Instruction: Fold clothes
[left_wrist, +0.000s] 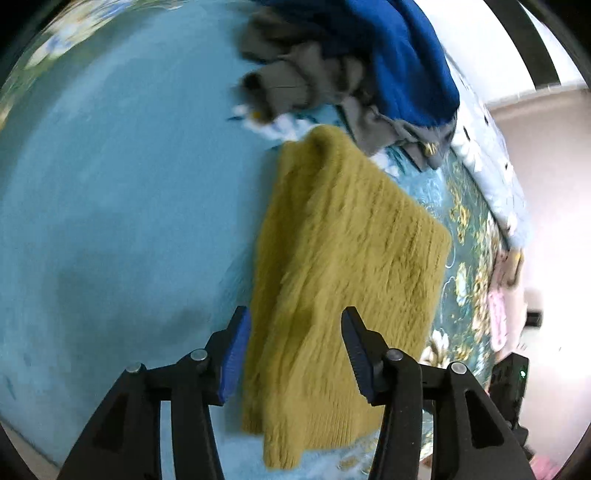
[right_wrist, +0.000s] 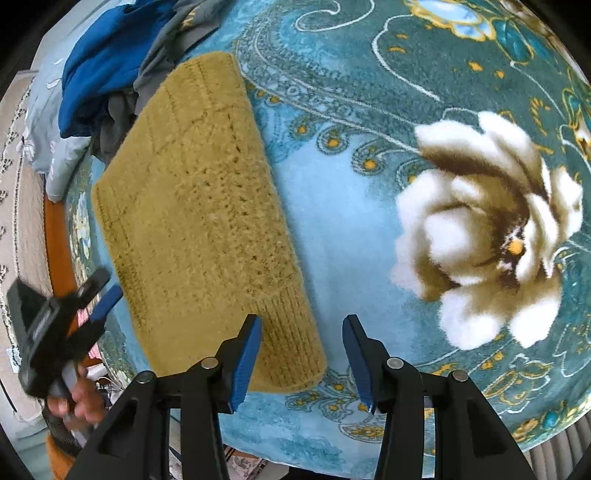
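A mustard yellow knit sweater (left_wrist: 347, 266) lies folded into a rectangle on a teal floral blanket (left_wrist: 110, 184). My left gripper (left_wrist: 295, 350) is open and empty, hovering over the sweater's near end. In the right wrist view the sweater (right_wrist: 199, 206) lies left of centre, its ribbed cuff end nearest. My right gripper (right_wrist: 301, 354) is open and empty, just above the blanket (right_wrist: 351, 203) by that cuff end. The left gripper (right_wrist: 74, 306) shows blurred at the lower left, held in a hand.
A pile of clothes lies beyond the sweater: a blue garment (left_wrist: 406, 62) over grey-brown ones (left_wrist: 295, 81), also in the right wrist view (right_wrist: 107, 62). A pale quilt (left_wrist: 491, 166) runs along the bed's far side. A large white flower pattern (right_wrist: 491, 229) marks the blanket.
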